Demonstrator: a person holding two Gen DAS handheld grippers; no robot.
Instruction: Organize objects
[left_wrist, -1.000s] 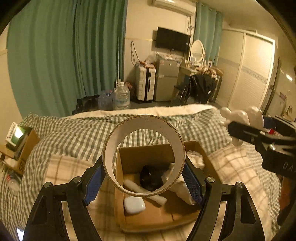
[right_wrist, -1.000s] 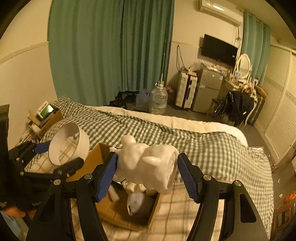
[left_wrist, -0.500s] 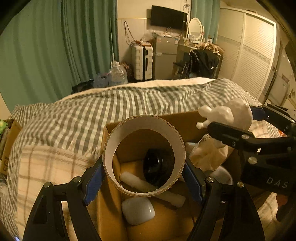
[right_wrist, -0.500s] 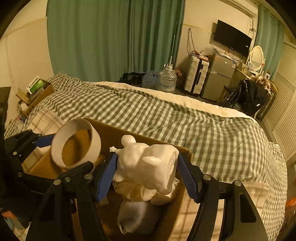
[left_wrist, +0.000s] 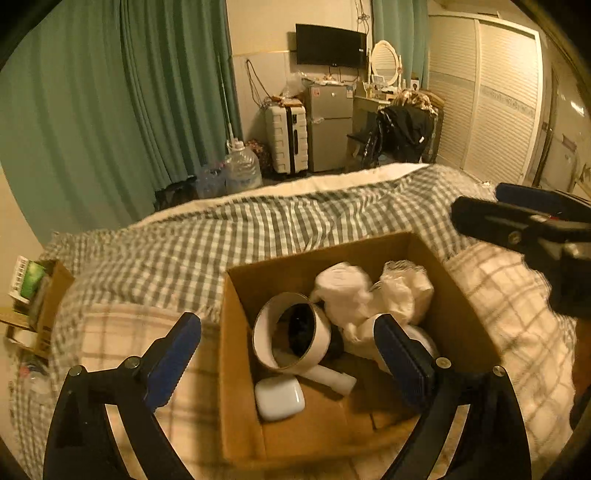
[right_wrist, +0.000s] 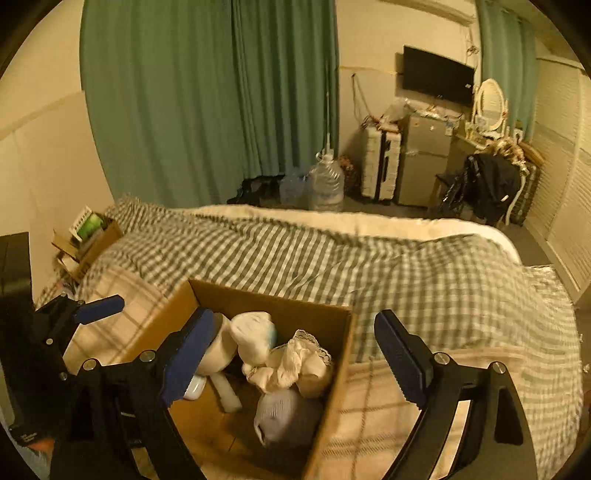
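Observation:
A cardboard box (left_wrist: 242, 387) sits on the checked bed. Inside lie a white tape roll (left_wrist: 291, 341), a white bear figurine (left_wrist: 341, 286), crumpled white lace cloth (left_wrist: 406, 291), a white earbud case (left_wrist: 279, 400) and a white tube (left_wrist: 328, 376). My left gripper (left_wrist: 288, 356) is open and empty above the box's near side. In the right wrist view the box (right_wrist: 332, 387) holds the figurine (right_wrist: 253, 334), the lace cloth (right_wrist: 295, 360) and a grey pouch (right_wrist: 282, 415). My right gripper (right_wrist: 295, 365) is open and empty over it.
The bed has a green checked duvet (left_wrist: 258, 236) and a beige plaid blanket (left_wrist: 110, 343). A box of small items (left_wrist: 33, 291) stands at the bed's left. Water jugs (left_wrist: 242, 170), a suitcase, a small fridge and a chair with dark clothes stand beyond the bed.
Both grippers have opened. The tape roll and the white figurine have left the fingers and now lie inside the box. Both grippers have pulled up and back a little.

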